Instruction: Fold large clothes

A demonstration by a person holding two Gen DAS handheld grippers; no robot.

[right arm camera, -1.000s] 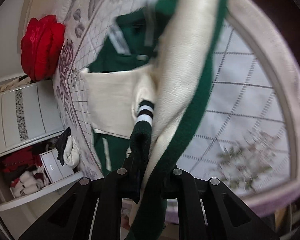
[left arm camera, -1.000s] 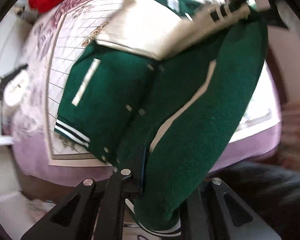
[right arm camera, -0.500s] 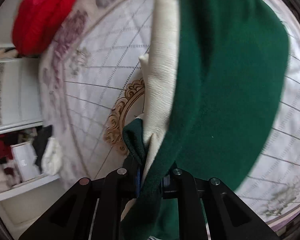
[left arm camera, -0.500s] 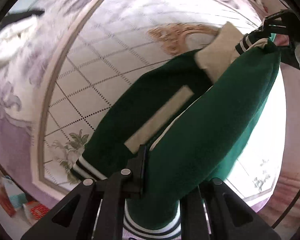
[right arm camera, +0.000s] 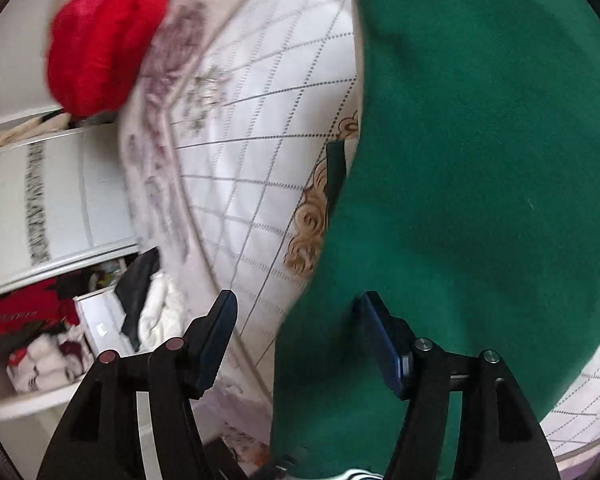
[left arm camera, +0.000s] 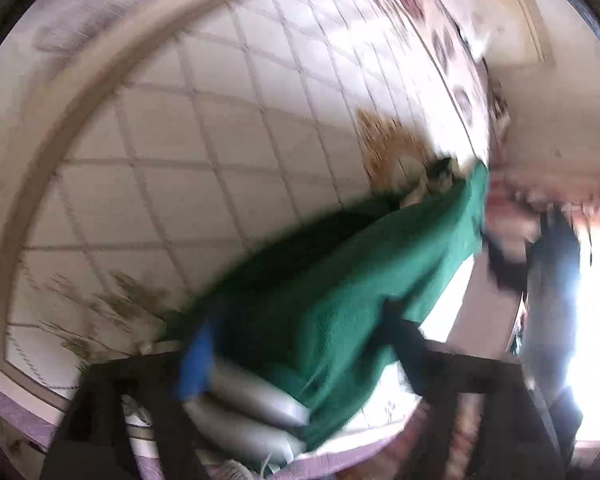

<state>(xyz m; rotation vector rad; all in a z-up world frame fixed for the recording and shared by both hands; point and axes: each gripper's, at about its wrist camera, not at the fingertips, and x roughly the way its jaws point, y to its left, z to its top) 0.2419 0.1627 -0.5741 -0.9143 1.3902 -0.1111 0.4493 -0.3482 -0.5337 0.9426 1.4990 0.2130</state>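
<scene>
In the right wrist view, a white shelf unit (right arm camera: 60, 208) stands at the far left with loose clothes (right arm camera: 40, 344) heaped in its lower opening, and a red bundle (right arm camera: 100, 36) sits above it at the top edge of the bed. The bedspread (right arm camera: 260, 128), white with a dotted diamond grid and a gold scroll medallion, fills the middle. The right gripper (right arm camera: 296, 320) has its jaws spread wide with nothing pinched between them; its left finger (right arm camera: 216, 336) stands over bare bedspread, while its right finger (right arm camera: 384, 344) lies against the green jacket (right arm camera: 480, 184). That jacket covers the right half of this view as one broad green sheet draped over the bed, with a striped cuff just showing at the bottom edge. The left wrist view is badly smeared by motion. There the same bedspread (left arm camera: 180, 140) spans the left and centre, with its border curving along the upper left. The green jacket (left arm camera: 340, 300) runs from the lower middle up towards the right, where its far end reaches beside the medallion. The left gripper (left arm camera: 300, 364) has its fingers standing apart on either side of the jacket's near end, with white ribbed trim bunched between them, but the blur hides whether they press on the cloth. Farther right lie a doorway and bright glare.
</scene>
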